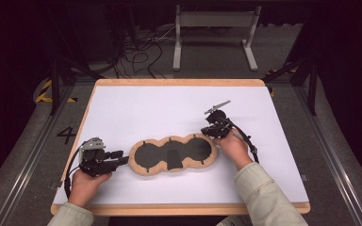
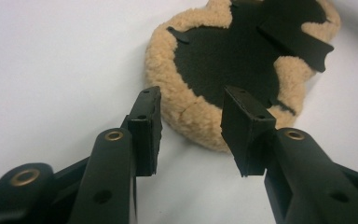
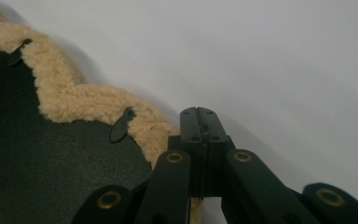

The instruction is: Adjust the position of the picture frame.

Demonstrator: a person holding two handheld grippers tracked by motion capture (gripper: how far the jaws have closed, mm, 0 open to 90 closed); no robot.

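Note:
A tan fleece pad [image 1: 172, 153] with three lobes and a black inner face lies flat on the white tabletop [image 1: 169, 108]. A black strap [image 1: 172, 160] crosses its middle. My left gripper [image 1: 120, 157] lies at the pad's left end and is open. In the left gripper view the fleece rim [image 2: 168, 60] sits just beyond and between the jaws of the left gripper [image 2: 193, 95], with the pads off it. My right gripper [image 1: 207, 133] is shut and empty at the pad's upper right edge. In the right gripper view the right gripper [image 3: 198, 112] rests beside the fleece [image 3: 74, 100].
The white top has a wooden border [image 1: 179, 82]. Bare surface lies behind the pad and to its right. Beyond the table stand a white metal frame [image 1: 214, 21] and loose cables [image 1: 136, 52] on the floor.

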